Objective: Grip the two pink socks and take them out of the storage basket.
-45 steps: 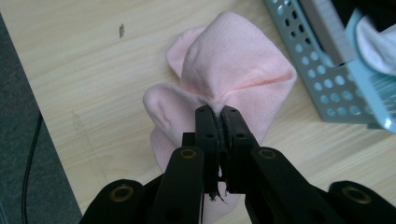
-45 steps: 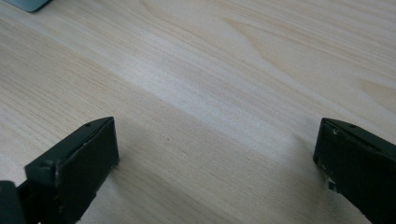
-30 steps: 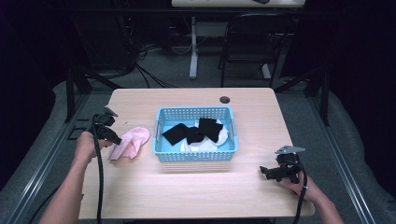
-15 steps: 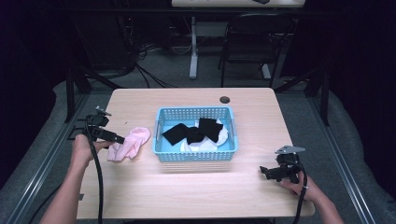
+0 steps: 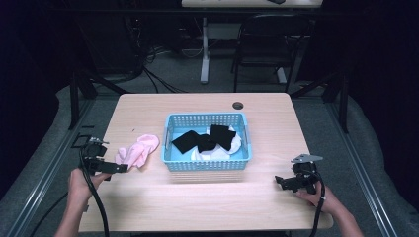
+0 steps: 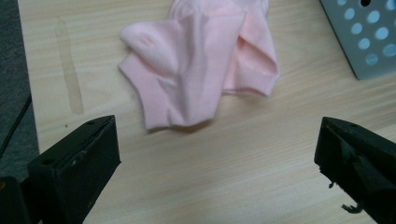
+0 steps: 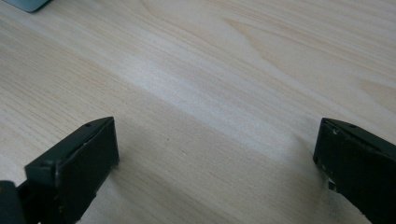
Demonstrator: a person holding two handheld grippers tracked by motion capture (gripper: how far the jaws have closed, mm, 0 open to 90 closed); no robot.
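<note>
A pink sock (image 5: 138, 149) (image 6: 201, 70) lies crumpled on the table just left of the blue basket (image 5: 170, 140). My left gripper (image 5: 121, 168) (image 6: 217, 163) sits a little short of the sock, open; its jaws have just been opening and nothing is between them. The basket holds black cloths (image 5: 205, 138) over white ones (image 5: 217, 153). My right gripper (image 5: 279, 180) (image 7: 217, 163) rests low over bare wood near the table's front right, open and empty.
A dark round grommet (image 5: 238, 105) is set in the table (image 5: 197, 207) behind the basket. The basket's grey-blue corner (image 6: 369, 37) stands at the upper right in the left gripper view. A chair (image 5: 269, 44) and cables stand on the floor beyond the table.
My left gripper let go of the pink sock and drew back left and toward the table's front edge, jaws now wide. The sock lies flat on the table. The right gripper has not moved.
</note>
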